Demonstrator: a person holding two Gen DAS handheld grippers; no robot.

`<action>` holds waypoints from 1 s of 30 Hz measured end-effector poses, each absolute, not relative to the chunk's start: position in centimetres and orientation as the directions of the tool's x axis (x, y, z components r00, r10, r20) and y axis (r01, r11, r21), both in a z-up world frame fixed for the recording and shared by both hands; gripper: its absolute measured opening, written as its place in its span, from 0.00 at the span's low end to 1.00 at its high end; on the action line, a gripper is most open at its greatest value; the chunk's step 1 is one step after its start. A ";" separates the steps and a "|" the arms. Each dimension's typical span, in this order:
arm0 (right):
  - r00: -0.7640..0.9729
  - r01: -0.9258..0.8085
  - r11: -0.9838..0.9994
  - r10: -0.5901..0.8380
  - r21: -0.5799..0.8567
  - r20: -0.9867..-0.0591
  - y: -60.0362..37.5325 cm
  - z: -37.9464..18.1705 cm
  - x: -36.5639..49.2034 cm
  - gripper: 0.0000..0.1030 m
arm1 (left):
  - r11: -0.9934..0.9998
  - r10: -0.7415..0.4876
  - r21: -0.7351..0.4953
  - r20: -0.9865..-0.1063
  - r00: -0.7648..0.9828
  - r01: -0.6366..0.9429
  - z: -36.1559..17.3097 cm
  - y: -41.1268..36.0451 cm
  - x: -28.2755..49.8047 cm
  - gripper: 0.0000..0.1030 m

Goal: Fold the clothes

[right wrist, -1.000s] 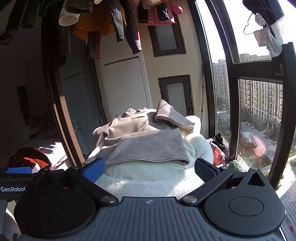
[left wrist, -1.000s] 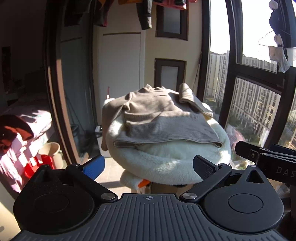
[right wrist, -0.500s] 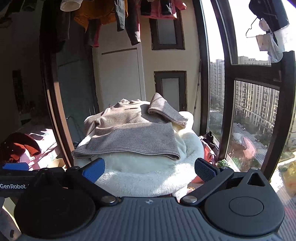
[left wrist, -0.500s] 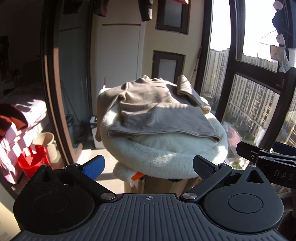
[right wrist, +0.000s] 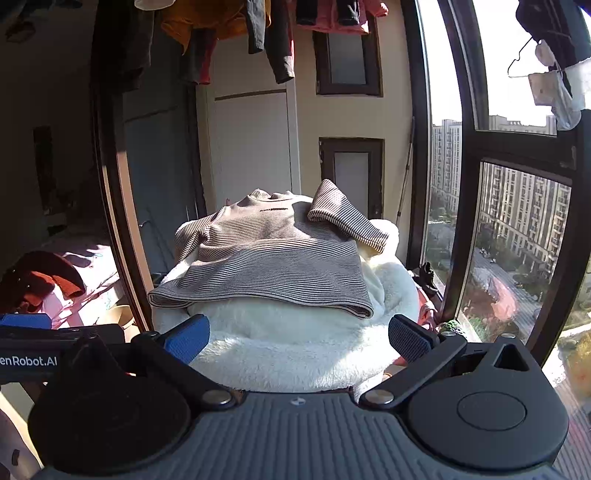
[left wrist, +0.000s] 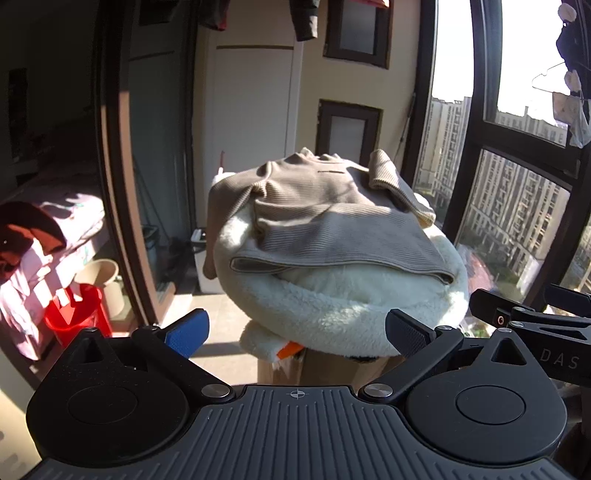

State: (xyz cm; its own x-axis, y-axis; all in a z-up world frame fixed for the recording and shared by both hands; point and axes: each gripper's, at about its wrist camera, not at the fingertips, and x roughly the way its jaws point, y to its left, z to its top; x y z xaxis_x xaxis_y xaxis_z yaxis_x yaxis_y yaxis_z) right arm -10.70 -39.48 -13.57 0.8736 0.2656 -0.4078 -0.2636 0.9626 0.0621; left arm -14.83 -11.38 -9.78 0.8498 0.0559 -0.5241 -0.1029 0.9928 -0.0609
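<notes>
A beige ribbed sweater (left wrist: 325,221) (right wrist: 273,258) lies flat on a fluffy white round cushion (left wrist: 343,306) (right wrist: 295,354). Its right sleeve (left wrist: 399,188) (right wrist: 347,218) is folded in over the body; the left sleeve (left wrist: 218,206) hangs over the cushion's left side. My left gripper (left wrist: 295,332) is open, held back from the cushion's near edge with nothing between its fingers. My right gripper (right wrist: 297,334) is open too, just short of the cushion's near rim and empty.
The cushion rests on a cardboard box (left wrist: 332,369). A dark sliding-door frame (left wrist: 114,166) stands at left, with a red bucket (left wrist: 74,314) and a bed with clothes (left wrist: 44,236) behind it. Tall windows (right wrist: 517,240) are at right. Hung clothes (right wrist: 229,33) dangle overhead.
Both grippers have pulled back and risen a little, so the cushion and sweater look smaller and the box below shows. The sweater has not moved.
</notes>
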 end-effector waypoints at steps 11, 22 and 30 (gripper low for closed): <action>0.866 -0.260 0.963 0.265 0.070 -0.424 -39.3 -13.9 -10.3 1.00 | 0.994 0.048 -0.053 -0.534 0.844 -0.091 -10.1 -11.5 -14.6 1.00; 0.863 -0.252 0.965 0.256 0.068 -0.436 -38.9 -14.0 -10.1 1.00 | 0.995 0.043 -0.052 -0.539 0.842 -0.084 -10.3 -11.6 -14.4 1.00; 0.859 -0.251 0.965 0.255 0.069 -0.444 -38.7 -14.2 -10.0 1.00 | 0.995 0.043 -0.050 -0.540 0.841 -0.083 -10.4 -11.5 -14.4 1.00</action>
